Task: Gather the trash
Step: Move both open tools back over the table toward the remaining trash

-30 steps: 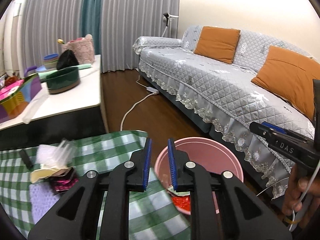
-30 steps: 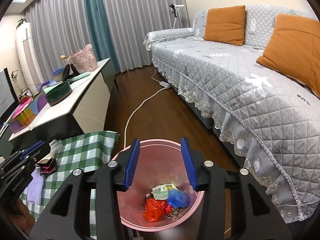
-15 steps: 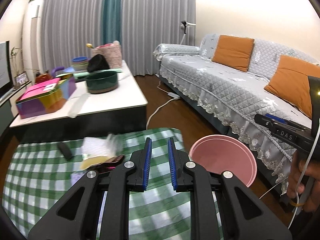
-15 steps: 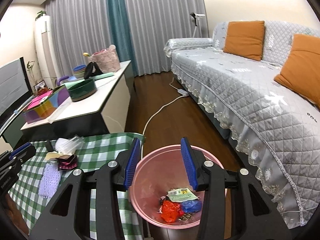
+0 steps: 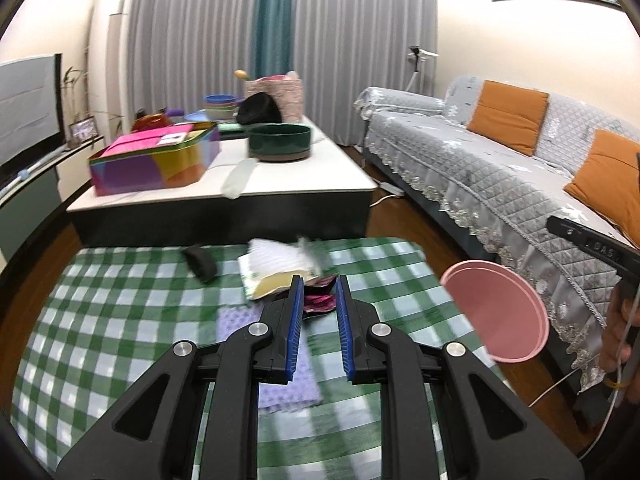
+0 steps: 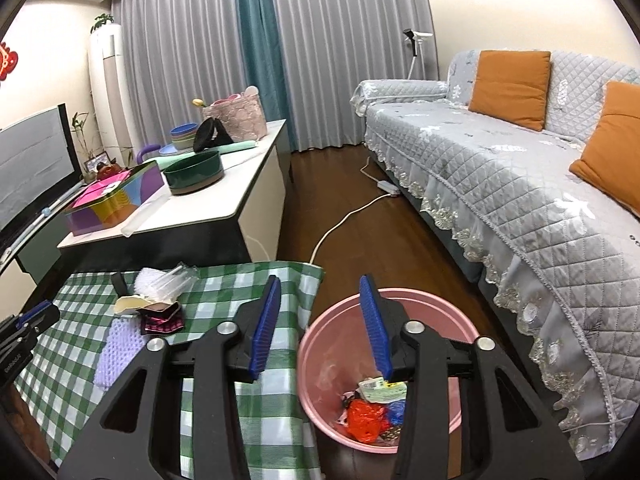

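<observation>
left gripper swung over table | wrapper pile just ahead

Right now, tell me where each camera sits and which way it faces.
Left wrist: sits on the left gripper, looks down along its fingers at the wrapper pile on the checked tablecloth; the other hand shows at the right edge.
Right wrist: sits on the right gripper, whose jaws are closing on nothing, looks over the pink bin of trash; the left gripper shows at the left edge.
Shared: tablecloth, pile, bin, grey sofa, white table.
</observation>
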A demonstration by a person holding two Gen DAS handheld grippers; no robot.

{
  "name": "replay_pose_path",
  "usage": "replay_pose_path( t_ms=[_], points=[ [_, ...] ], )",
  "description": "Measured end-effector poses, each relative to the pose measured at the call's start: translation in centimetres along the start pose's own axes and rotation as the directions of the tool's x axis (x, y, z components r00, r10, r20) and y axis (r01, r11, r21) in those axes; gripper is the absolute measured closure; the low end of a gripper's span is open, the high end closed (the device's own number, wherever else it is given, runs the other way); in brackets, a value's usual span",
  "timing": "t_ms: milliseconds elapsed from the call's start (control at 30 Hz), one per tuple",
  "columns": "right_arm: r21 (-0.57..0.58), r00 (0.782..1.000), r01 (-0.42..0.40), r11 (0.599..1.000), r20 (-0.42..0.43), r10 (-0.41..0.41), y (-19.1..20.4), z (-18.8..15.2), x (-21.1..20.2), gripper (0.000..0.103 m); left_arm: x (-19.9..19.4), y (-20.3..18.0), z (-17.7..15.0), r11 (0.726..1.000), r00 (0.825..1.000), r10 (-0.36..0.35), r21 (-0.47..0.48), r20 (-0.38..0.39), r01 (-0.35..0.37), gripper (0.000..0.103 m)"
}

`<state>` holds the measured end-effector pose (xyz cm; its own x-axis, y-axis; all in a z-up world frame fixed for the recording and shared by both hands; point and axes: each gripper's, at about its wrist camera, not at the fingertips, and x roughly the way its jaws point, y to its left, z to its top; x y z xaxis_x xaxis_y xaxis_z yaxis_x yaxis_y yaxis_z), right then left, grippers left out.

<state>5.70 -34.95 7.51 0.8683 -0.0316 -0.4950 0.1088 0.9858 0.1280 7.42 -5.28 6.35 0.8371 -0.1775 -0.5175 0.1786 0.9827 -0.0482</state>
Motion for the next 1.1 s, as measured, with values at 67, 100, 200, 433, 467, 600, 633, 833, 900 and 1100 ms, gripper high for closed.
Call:
replay_pose_path(
  t_ms=[67, 100, 200, 433, 467, 600, 633, 833, 900, 1100],
  points=[
    [0.0, 1.0, -0.016, 1.0, -0.002, 0.016, 0.5, 0.0, 0.1, 0.068, 0.0, 1.4, -0.3, 0.999, 1.0, 0.028, -0.021, -0.003, -0.028, 0.086],
    [-0.003, 1.0, -0.021, 1.0, -0.002, 0.021, 0.8, 0.0, 0.1, 0.068, 0.0, 2.2, -0.3, 0.999, 0.999, 0.041, -0.034, -0.004, -0.041, 0.086],
    [-0.015, 0.999, -0.038, 0.999, -0.007, 0.038, 1.8, -0.1, 0.5, 0.068, -0.2, 4.8, -0.6, 0.993, 0.997, 0.081, -0.082, -0.007, -0.081, 0.086],
    [-0.054, 0.996, -0.083, 0.995, -0.036, 0.081, 4.8, -0.6, 2.2, 0.069, 0.0, 8.3, -1.4, 0.981, 0.991, 0.13, -0.141, -0.023, -0.132, 0.086],
    [-0.059, 0.995, -0.091, 0.994, -0.04, 0.088, 5.3, -0.6, 2.5, 0.069, 0.1, 8.6, -1.5, 0.98, 0.991, 0.134, -0.145, -0.026, -0.137, 0.086],
    [-0.078, 0.992, -0.121, 0.99, -0.056, 0.116, 7.1, -1.1, 3.7, 0.069, 0.5, 9.4, -1.8, 0.977, 0.989, 0.146, -0.15, -0.032, -0.15, 0.086],
    [-0.082, 0.99, -0.129, 0.988, -0.06, 0.125, 7.5, -1.2, 4.0, 0.069, 0.7, 9.6, -1.9, 0.977, 0.988, 0.149, -0.152, -0.034, -0.153, 0.086],
    [-0.093, 0.98, -0.187, 0.978, -0.083, 0.179, 9.5, -2.0, 6.1, 0.069, 2.1, 10.3, -1.9, 0.976, 0.99, 0.139, -0.163, -0.035, -0.143, 0.086],
    [-0.089, 0.976, -0.204, 0.975, -0.091, 0.196, 10.0, -2.1, 6.8, 0.069, 2.7, 10.3, -1.9, 0.977, 0.991, 0.126, -0.168, -0.036, -0.131, 0.086],
    [-0.065, 0.964, -0.245, 0.967, -0.119, 0.237, 11.3, -2.7, 9.4, 0.069, 5.1, 10.0, -2.2, 0.978, 0.995, 0.084, -0.187, -0.054, -0.092, 0.086]
  ],
)
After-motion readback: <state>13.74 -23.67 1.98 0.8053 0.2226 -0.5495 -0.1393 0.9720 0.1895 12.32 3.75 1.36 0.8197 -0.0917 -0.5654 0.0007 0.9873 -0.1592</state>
